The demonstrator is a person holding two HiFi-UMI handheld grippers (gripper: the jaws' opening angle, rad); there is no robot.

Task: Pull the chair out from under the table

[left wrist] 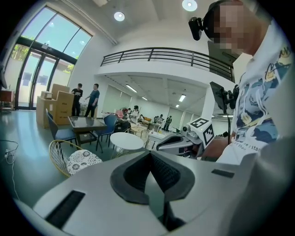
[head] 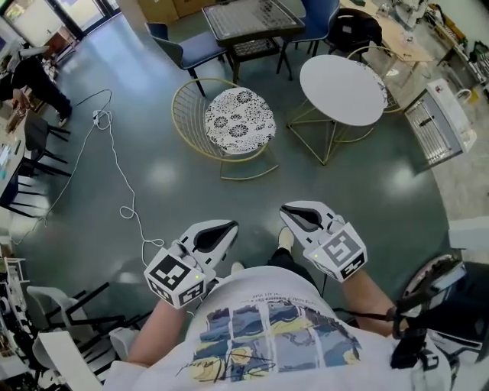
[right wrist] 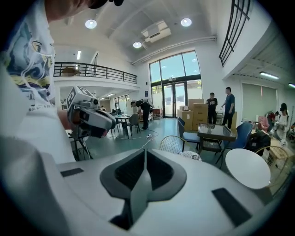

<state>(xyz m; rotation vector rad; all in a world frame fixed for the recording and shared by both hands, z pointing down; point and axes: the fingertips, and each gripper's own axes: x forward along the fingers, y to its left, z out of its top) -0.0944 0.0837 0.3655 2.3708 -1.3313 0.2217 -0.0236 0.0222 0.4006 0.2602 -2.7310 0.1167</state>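
The chair [head: 238, 120], a gold wire shell with a black-and-white patterned cushion, stands on the grey floor left of the round white table [head: 342, 90], apart from its gold legs. Both grippers are held close to my body, well short of the chair. My left gripper [head: 221, 229] is shut with nothing between its pads [left wrist: 159, 173]. My right gripper [head: 294, 212] has its pads [right wrist: 159, 170] together, also empty. The chair [left wrist: 80, 161] and table [left wrist: 126, 140] lie beyond the left gripper in its view. In the right gripper view, the chair [right wrist: 177, 145] and table [right wrist: 246, 168] are ahead too.
A glass-top table [head: 248, 19] with blue chairs stands behind the wire chair. A white cable [head: 114, 168] trails over the floor at left, near black chairs [head: 34, 153]. A white rack [head: 435, 122] lies at right. Two people stand by cardboard boxes [right wrist: 196, 113] far off.
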